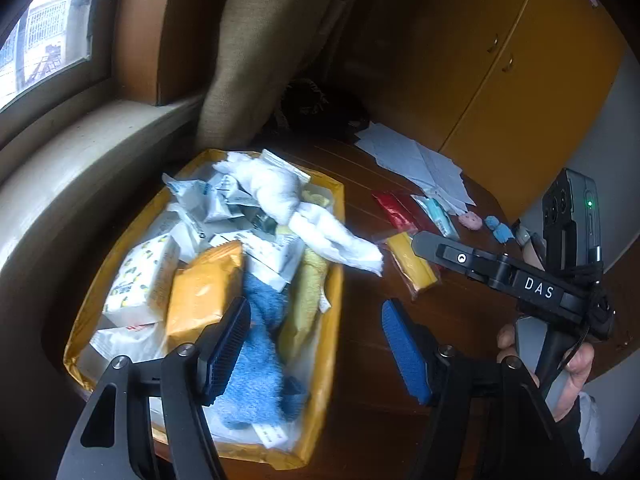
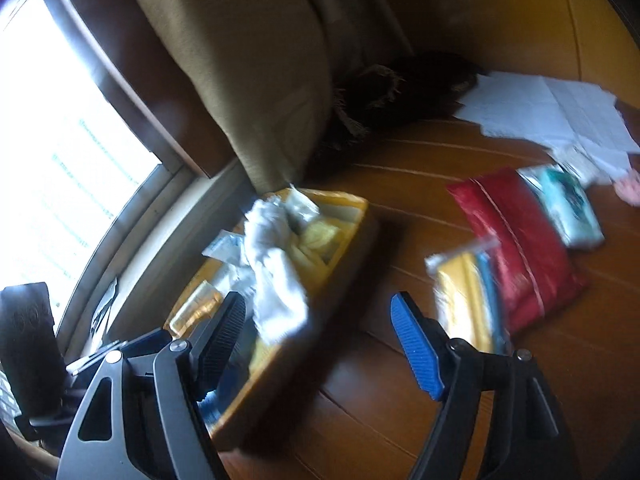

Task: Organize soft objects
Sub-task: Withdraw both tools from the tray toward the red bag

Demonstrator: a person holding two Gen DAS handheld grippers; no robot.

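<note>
A yellow-lined tray (image 1: pixel 334 280) is seen on the wooden counter (image 1: pixel 360 312) beside the window sill, heaped with a blue towel (image 1: pixel 256 360), a white cloth (image 1: pixel 288 200) draped over its right rim, an orange packet (image 1: pixel 204 292) and a white tissue pack (image 1: pixel 140 280). The left gripper (image 1: pixel 316 350) is held with jaws parted, one finger over the tray, the other over bare wood. The right gripper (image 1: pixel 424 244), gripped by a hand (image 1: pixel 576 368), is seen above a yellow bag (image 1: pixel 408 260) and red bag (image 1: pixel 396 210). White papers (image 1: pixel 416 160) are spread near the counter's far edge.
</note>
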